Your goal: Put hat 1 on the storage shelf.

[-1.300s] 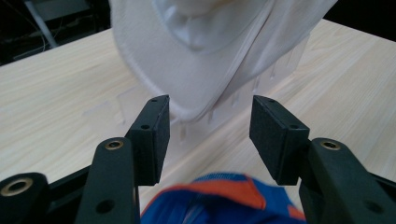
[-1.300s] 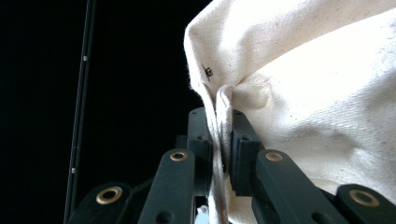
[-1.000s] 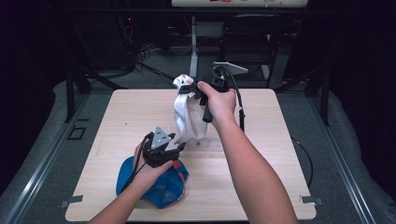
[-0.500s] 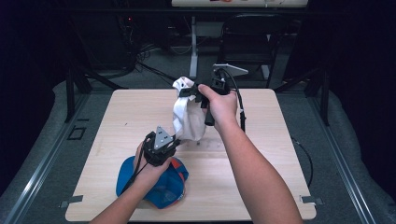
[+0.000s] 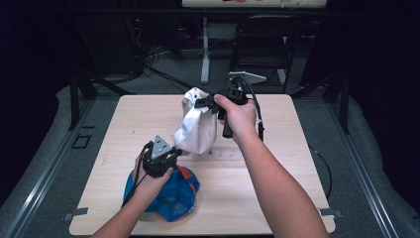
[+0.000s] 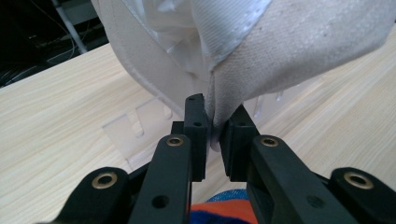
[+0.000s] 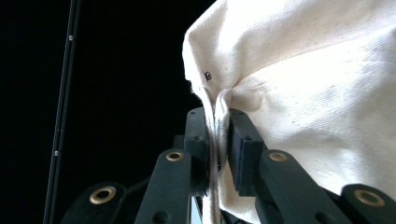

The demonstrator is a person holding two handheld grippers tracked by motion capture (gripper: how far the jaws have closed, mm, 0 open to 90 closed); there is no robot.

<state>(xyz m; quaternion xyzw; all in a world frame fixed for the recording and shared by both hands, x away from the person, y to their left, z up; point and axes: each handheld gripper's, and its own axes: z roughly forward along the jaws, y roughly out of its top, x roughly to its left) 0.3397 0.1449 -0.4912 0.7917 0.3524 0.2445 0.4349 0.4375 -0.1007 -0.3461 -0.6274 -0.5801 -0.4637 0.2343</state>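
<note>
A white cloth hat (image 5: 198, 126) hangs above the middle of the table, stretched between both grippers. My right gripper (image 5: 204, 102) pinches its top edge. In the right gripper view the pads (image 7: 217, 116) press a fold of the hat (image 7: 317, 93), though these jaws have just been opening a little. My left gripper (image 5: 174, 150) has just closed on the lower hem, and its jaws (image 6: 214, 116) are shut on the hat (image 6: 303, 46), whose shiny lining shows. A blue and orange cap (image 5: 168, 196) lies flat beneath my left hand.
A clear plastic stand (image 6: 140, 126) lies on the pale wooden table (image 5: 297, 163) just under the hanging hat. A dark chair (image 5: 267, 44) and cables stand beyond the table's far edge. Black rails run along both sides of the floor.
The left gripper closed on the hat's lower hem and drew that corner out to the left. The right hand has kept the hat up in place.
</note>
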